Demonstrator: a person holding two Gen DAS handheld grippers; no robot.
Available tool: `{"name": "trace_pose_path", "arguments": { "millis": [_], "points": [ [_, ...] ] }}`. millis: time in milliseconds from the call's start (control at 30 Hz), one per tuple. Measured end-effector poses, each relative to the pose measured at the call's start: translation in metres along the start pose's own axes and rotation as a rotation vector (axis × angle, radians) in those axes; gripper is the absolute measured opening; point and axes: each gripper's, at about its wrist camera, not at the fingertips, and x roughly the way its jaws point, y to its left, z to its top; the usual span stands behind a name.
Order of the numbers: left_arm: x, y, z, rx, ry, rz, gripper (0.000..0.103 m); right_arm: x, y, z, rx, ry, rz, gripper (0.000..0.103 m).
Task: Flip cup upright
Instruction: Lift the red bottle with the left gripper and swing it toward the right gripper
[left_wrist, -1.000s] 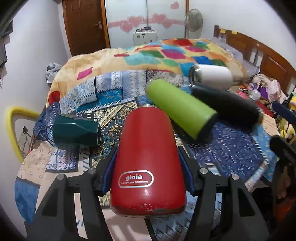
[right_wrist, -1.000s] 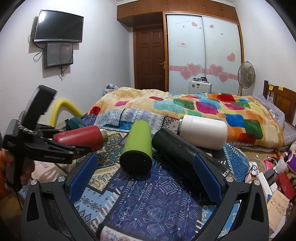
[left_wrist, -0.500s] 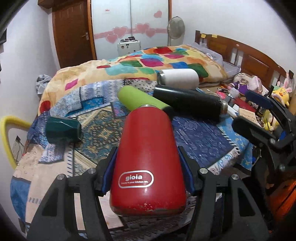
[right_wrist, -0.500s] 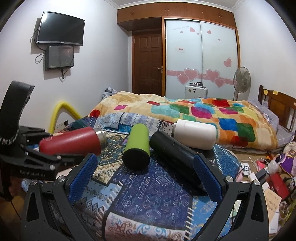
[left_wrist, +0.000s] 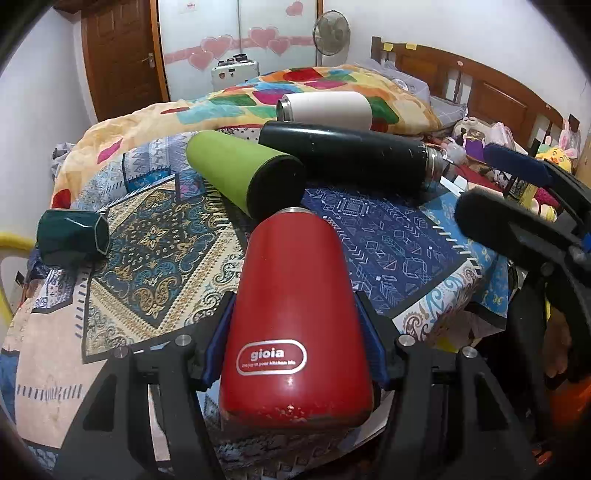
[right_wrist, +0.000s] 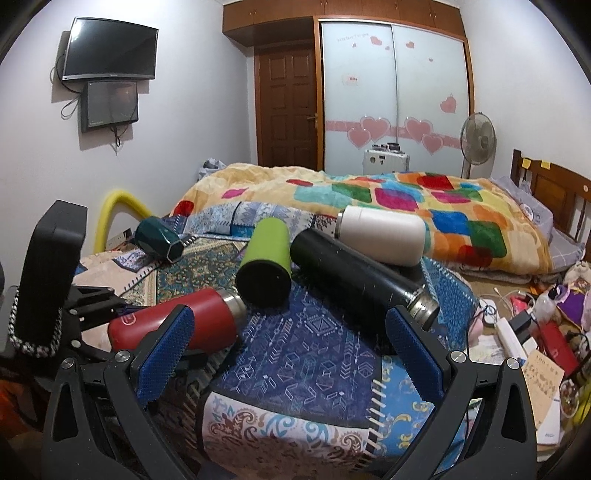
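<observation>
My left gripper (left_wrist: 295, 343) is shut on a red "gioia" cup (left_wrist: 295, 317), held lying along the fingers above the patterned table, base toward the camera. The red cup (right_wrist: 192, 325) also shows in the right wrist view, held level at the left. My right gripper (right_wrist: 291, 354) is open and empty over the blue cloth (right_wrist: 314, 354). It appears at the right of the left wrist view (left_wrist: 517, 206). A green cup (left_wrist: 243, 170), a black flask (left_wrist: 351, 155), a white cup (left_wrist: 325, 105) and a dark teal cup (left_wrist: 70, 236) lie on their sides.
The patterned table cloth (left_wrist: 155, 236) covers a small table; its front edge (right_wrist: 288, 424) is just under my right gripper. A bed with a colourful quilt (right_wrist: 406, 199) lies behind. Clutter (right_wrist: 535, 332) sits on the floor at the right.
The left gripper with the red cup has drawn back and lifted; the table and lying cups sit farther away. The right gripper has pulled back toward the table's front edge and stays open.
</observation>
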Motion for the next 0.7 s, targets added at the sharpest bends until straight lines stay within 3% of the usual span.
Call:
{"name": "trace_pose_path", "arguments": {
  "millis": [267,567,700],
  "points": [
    [0.001,-0.004,0.000,0.029,-0.011,0.014,0.062,0.006,-0.002,-0.004,0.001,0.024,0.014,0.103],
    [-0.039,0.018,-0.001,-0.035,-0.080,-0.026,0.062,0.005,0.002,-0.003,-0.001,0.016,0.033,0.103],
    [-0.058,0.050,0.000,-0.079,-0.123,0.050,0.064,0.017,0.001,-0.004,-0.010,0.040,0.016,0.103]
  ]
}}
